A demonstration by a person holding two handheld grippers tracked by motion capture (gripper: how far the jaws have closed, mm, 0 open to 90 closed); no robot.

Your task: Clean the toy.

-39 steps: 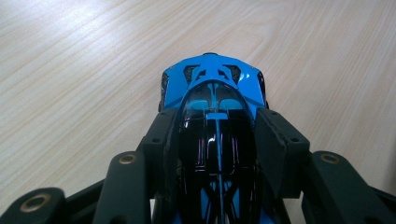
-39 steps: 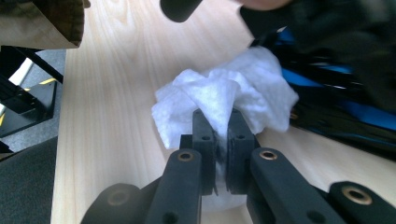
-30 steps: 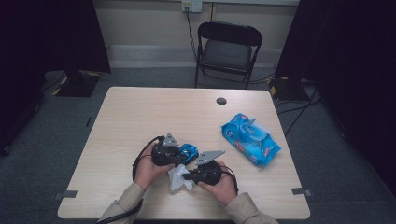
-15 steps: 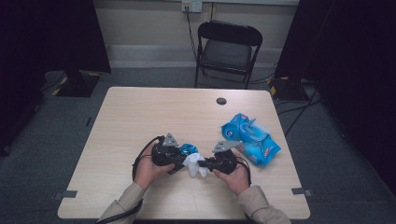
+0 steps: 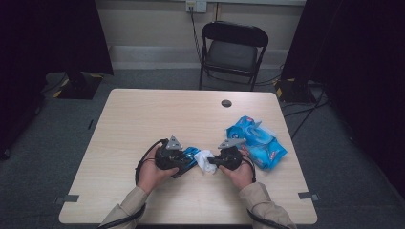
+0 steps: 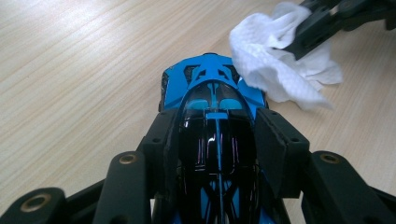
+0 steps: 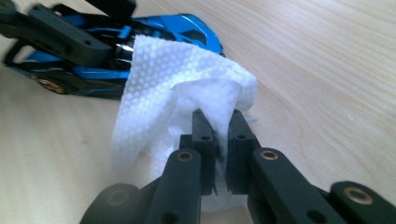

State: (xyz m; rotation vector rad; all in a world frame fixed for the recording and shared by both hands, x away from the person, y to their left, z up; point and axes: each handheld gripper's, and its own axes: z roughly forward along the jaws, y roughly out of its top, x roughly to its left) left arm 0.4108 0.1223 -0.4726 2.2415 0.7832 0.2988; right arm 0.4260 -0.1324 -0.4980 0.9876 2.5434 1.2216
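Since a second ago, my right hand-held gripper (image 5: 215, 162) has swung up from the near edge with the crumpled white wipe (image 5: 205, 161) and now presses it against the nose of the blue toy car (image 6: 212, 88). Its jaws are pinched tight on the wipe. My left hand-held gripper (image 6: 217, 140) clamps the car's body between its pads, near the table's (image 5: 143, 119) near edge. A blue wipes packet (image 5: 258, 140) lies toward the right edge.

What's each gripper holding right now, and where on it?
Left gripper clamps the blue toy car across its sides; right gripper pinches a bunched fold of the white wipe.
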